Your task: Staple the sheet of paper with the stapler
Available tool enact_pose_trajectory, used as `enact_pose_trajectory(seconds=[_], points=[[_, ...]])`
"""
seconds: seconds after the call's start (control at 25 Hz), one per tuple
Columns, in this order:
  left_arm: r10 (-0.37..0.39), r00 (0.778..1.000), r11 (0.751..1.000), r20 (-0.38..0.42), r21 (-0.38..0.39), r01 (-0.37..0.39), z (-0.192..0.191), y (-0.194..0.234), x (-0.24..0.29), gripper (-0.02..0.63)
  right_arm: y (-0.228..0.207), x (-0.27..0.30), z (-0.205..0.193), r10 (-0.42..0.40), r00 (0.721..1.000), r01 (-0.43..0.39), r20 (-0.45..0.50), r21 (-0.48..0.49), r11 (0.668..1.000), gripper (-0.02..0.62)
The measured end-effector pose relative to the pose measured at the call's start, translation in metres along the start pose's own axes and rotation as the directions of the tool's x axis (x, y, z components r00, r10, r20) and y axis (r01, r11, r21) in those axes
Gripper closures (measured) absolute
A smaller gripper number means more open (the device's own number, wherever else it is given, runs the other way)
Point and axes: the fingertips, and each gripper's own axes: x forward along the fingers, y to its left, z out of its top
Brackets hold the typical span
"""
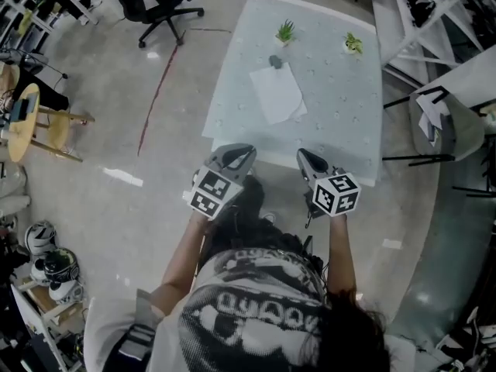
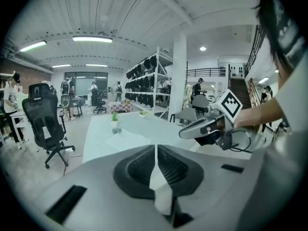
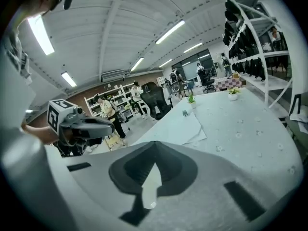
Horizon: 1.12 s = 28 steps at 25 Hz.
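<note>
Indoors, at the near edge of a pale table (image 1: 341, 122) in a large workshop, a person holds the left gripper (image 1: 246, 152) and the right gripper (image 1: 304, 155), each with its jaws closed together on nothing. Well ahead lies the sheet of paper (image 1: 277, 91), with the stapler (image 1: 275, 61) at its far edge. A small potted plant (image 1: 285, 31) and a second plant (image 1: 353, 43) stand near the table's far side. An office chair (image 1: 159, 6) stands on the grey floor (image 1: 116, 91).

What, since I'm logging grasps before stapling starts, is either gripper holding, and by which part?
Nothing is held. The left gripper and right gripper are both shut and empty; the sheet of paper and stapler lie well beyond them.
</note>
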Motion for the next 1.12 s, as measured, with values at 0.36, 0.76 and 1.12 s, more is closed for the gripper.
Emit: enact_pose_trajectory(seconds=[0.36, 0.76, 1.12], points=[[-0.027, 1.0, 0.999, 0.01, 0.044, 0.027, -0.008, -0.089, -0.035, 0.591, 0.034, -0.075, -0.031, 0.001, 0.996, -0.005, 0.086, 0.044, 0.999, 0.591], [-0.081, 0.997, 0.991, 0.016, 0.109, 0.078, -0.002, -0.144, -0.056, 0.591, 0.056, -0.126, -0.037, -0.043, 0.98, 0.045, 0.193, -0.006, 0.999, 0.591], [-0.157, 0.988, 0.975, 0.016, 0.164, 0.152, 0.005, -0.181, -0.057, 0.591, 0.067, -0.149, -0.054, -0.094, 0.962, 0.107, 0.255, -0.038, 0.994, 0.592]])
